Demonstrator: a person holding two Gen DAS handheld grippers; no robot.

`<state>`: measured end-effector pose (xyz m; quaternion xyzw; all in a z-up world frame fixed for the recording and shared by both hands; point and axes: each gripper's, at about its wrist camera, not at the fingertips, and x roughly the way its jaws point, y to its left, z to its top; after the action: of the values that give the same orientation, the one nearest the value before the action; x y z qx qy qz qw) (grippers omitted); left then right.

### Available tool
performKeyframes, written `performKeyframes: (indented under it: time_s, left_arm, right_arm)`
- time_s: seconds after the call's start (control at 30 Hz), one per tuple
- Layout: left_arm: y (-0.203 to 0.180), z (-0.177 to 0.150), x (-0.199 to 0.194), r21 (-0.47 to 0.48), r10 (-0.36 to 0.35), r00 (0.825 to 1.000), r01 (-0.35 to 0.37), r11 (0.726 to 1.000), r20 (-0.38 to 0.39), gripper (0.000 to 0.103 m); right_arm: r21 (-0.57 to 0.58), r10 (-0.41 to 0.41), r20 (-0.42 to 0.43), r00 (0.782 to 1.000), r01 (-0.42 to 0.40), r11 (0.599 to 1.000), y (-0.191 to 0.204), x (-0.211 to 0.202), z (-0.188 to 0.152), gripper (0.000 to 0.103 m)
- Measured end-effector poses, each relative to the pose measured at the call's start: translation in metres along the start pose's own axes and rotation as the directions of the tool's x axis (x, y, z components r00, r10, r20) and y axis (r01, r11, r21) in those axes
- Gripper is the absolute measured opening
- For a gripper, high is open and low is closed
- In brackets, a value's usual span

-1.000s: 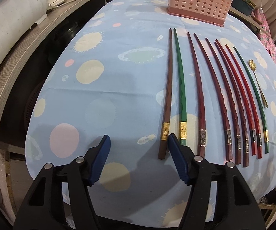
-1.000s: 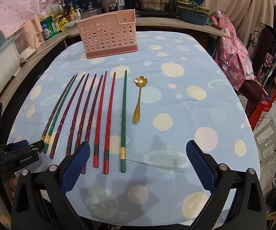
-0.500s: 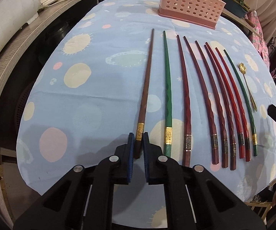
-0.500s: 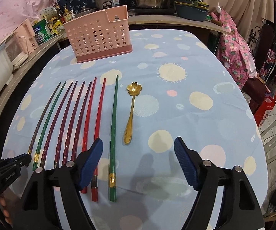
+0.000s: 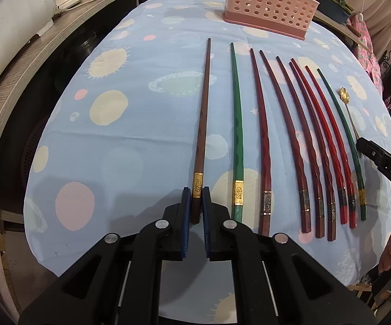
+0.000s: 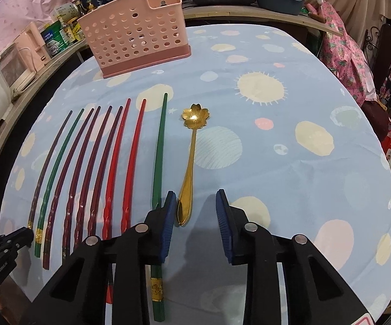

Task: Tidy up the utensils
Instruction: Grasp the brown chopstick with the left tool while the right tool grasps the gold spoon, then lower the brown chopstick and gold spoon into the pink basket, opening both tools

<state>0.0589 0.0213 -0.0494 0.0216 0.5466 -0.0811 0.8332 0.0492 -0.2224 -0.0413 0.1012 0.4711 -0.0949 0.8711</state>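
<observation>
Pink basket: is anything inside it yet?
Through the pink basket's holes and open top in the right wrist view, no utensil shows; the solid base hides its floor. All chopsticks and the gold spoon lie on the tablecloth.

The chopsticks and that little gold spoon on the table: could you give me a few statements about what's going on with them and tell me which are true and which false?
1. The left gripper is closed on the brown chopstick. True.
2. The gold spoon already stands in the pink basket. False: it lies on the tablecloth, with the right gripper around its handle end, jaws just closing, not yet pinching.
3. There are two green chopsticks. True.
4. The spoon's bowl is plain and round. False: it is flower-shaped.
5. The basket lies tipped over. False: it stands upright.
</observation>
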Motion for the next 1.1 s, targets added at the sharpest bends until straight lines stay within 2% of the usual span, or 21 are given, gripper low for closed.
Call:
performKeyframes:
  time_s: [0.23, 0.4, 0.7, 0.9, 0.97, 1.0, 1.1]
  left_arm:
    - [0.000, 0.000, 0.000, -0.002, -0.004, 1.000, 0.004, 1.000, 0.004, 0.008]
    - [0.002, 0.000, -0.003, -0.014, -0.021, 1.000, 0.021, 1.000, 0.003, 0.008]
    - [0.011, 0.011, -0.043, -0.040, -0.043, 0.993, 0.048, 0.998, 0.109, 0.008]
    - [0.014, 0.039, -0.077, -0.053, -0.065, 0.976, 0.077, 0.996, 0.208, 0.007]
    - [0.014, 0.051, -0.088, -0.052, -0.066, 0.968, 0.081, 0.995, 0.242, 0.007]
    - [0.014, 0.057, -0.093, -0.052, -0.066, 0.963, 0.082, 0.995, 0.261, 0.007]
    - [0.017, 0.076, -0.110, -0.052, -0.069, 0.947, 0.090, 0.995, 0.314, 0.007]
  right_arm:
    - [-0.016, -0.016, 0.010, 1.000, 0.016, 1.000, -0.002, -0.001, -0.003, 0.011]
    - [-0.020, -0.014, 0.030, 0.999, 0.014, 1.000, -0.001, -0.013, -0.002, 0.011]
    - [-0.016, -0.003, 0.146, 0.989, 0.005, 1.000, -0.003, -0.065, 0.017, 0.011]
    - [-0.005, -0.010, 0.205, 0.979, 0.011, 1.000, -0.008, -0.086, 0.037, 0.010]
    - [-0.002, -0.009, 0.217, 0.976, 0.009, 1.000, -0.009, -0.089, 0.043, 0.008]
    - [0.001, -0.007, 0.219, 0.976, 0.007, 1.000, -0.010, -0.090, 0.047, 0.002]
    - [0.013, 0.012, 0.230, 0.973, -0.015, 1.000, -0.014, -0.093, 0.058, 0.002]
